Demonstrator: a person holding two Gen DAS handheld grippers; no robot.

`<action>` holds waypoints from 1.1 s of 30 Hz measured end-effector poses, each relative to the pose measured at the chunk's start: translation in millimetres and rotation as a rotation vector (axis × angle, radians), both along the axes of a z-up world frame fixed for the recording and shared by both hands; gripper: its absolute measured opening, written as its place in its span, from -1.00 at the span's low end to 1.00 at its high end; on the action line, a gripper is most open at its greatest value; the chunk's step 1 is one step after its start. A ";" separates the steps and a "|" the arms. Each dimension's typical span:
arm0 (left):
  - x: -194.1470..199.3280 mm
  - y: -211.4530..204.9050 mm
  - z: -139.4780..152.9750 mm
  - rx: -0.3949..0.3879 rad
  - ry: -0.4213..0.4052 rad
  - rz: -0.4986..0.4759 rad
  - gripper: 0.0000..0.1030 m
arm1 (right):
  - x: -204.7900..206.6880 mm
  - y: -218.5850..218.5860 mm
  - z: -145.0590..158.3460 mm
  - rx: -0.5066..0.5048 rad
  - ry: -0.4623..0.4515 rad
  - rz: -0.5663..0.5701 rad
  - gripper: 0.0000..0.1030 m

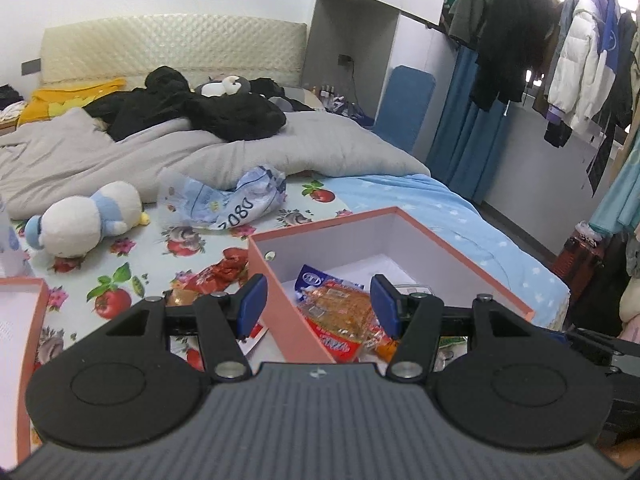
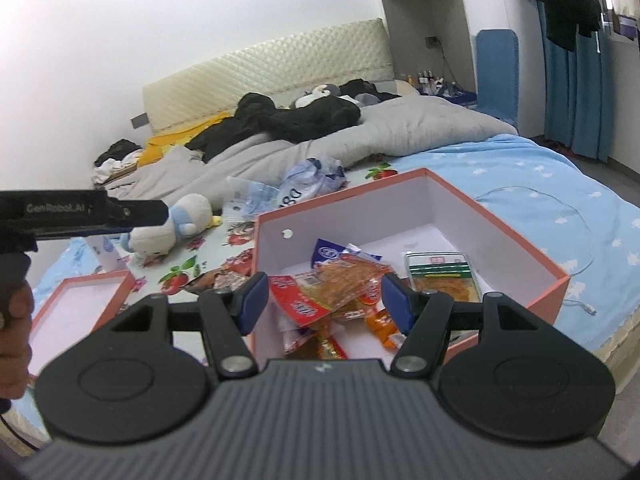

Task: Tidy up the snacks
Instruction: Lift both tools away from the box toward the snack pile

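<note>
**Snack box on the bed, seen from both grippers**

Salmon-pink box (image 2: pixel 516 248), lidless and white inside, sits on the fruit-print sheet (image 1: pixel 132 248) near the foot of the bed, with a pale blue star-print cover (image 2: pixel 560 176) to its right. Inside the box lie several snack packets: an orange-and-red packet (image 2: pixel 340 280) with a blue-and-white one (image 2: pixel 326 252) tucked behind it, and, toward the right wall, a clear tray of dried snack with a green label (image 2: pixel 444 276). Outside the box, against its left wall, a red wrapper (image 1: pixel 224 272) rests on the sheet. The box's lid (image 2: pixel 80 300) lies open side up to the left, apart from the box.

The left gripper (image 1: pixel 318 304) hangs over the box's near left corner, one blue pad outside the wall and one above the contents; its jaws stand moderately wide and hold nothing. The right gripper (image 2: pixel 326 300) hovers above the box's near edge, jaws likewise apart and empty, with the packets visible below the gap. In the right wrist view the left gripper's black body appears at the left edge, a hand (image 2: pixel 14 320) below it.

Farther up the bed lie a crumpled blue-and-white plastic bag (image 1: pixel 236 200), a white-and-blue plush toy (image 1: pixel 84 220), a grey duvet (image 1: pixel 280 144) and dark clothing (image 1: pixel 200 108).
</note>
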State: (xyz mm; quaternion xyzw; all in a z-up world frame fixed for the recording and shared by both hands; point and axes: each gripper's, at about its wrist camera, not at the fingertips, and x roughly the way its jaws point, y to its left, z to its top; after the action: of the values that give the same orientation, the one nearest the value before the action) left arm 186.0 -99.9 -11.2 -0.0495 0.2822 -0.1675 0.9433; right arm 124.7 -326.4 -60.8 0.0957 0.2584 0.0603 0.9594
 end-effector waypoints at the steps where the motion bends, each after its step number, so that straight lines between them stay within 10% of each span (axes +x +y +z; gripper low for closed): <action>1: -5.9 4.3 -1.4 -0.007 0.002 0.007 0.22 | -2.8 3.5 -0.6 -0.001 -0.002 0.008 0.25; 33: -82.2 103.0 -70.4 -0.049 0.114 0.182 0.23 | -36.7 111.5 -39.6 -0.073 0.009 0.200 0.25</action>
State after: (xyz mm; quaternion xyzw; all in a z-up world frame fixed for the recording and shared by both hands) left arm 103.8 3.1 -81.6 -0.1072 0.3255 -0.0848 0.9356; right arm 88.0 -214.9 -100.4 0.0349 0.2730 0.1458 0.9503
